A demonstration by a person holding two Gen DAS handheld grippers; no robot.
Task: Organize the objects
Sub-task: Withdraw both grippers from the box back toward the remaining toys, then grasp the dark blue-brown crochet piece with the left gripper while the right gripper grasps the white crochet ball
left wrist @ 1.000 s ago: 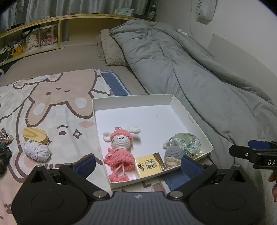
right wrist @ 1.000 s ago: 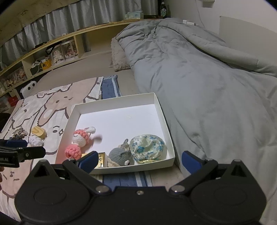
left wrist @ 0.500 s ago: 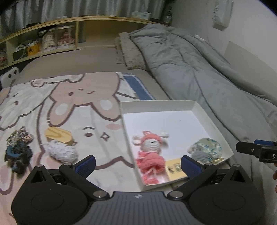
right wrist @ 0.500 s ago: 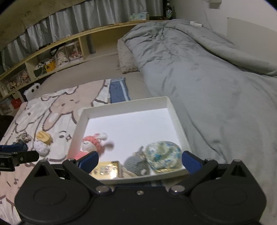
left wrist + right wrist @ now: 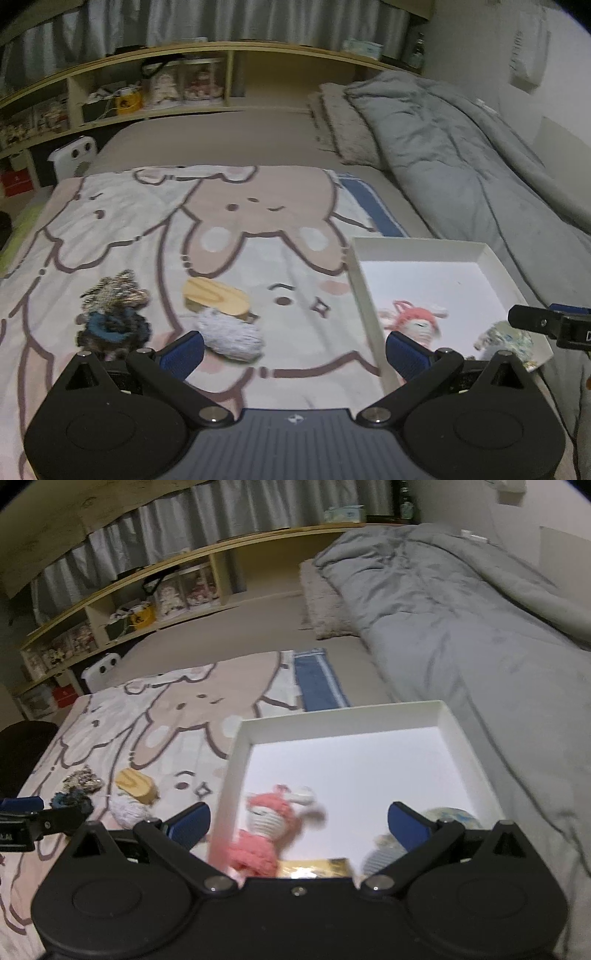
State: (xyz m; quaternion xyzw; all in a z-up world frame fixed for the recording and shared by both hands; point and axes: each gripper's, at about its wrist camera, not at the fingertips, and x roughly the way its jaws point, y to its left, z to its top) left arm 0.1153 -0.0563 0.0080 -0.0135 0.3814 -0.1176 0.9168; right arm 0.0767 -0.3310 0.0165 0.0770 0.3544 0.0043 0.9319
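Observation:
A white box [image 5: 424, 246] [image 5: 343, 713] lies on the bed with a pink crochet doll [image 5: 413, 318] [image 5: 269, 821], a floral pouch [image 5: 511, 338], a grey knitted toy [image 5: 380, 856] and a gold card [image 5: 314, 867] inside. Left of the box, on the cartoon blanket [image 5: 236, 218], lie a wooden block [image 5: 216, 301] [image 5: 135, 783], a white knitted ball [image 5: 231, 334] and dark scrunchies [image 5: 112, 319] [image 5: 72, 790]. My left gripper [image 5: 293, 350] is open above the blanket, nothing between its fingers. My right gripper [image 5: 299, 825] is open over the box's near-left part, also empty.
A grey duvet [image 5: 461, 158] [image 5: 461, 627] covers the bed's right side, with a pillow [image 5: 347, 129] at its head. A wooden shelf [image 5: 147, 88] with boxes and figures runs along the far wall. The right gripper's finger [image 5: 546, 325] pokes into the left wrist view.
Both grippers have swung left. The left wrist view now centres on the blanket items rather than the box; the box has slid right in both views. Both stay open.

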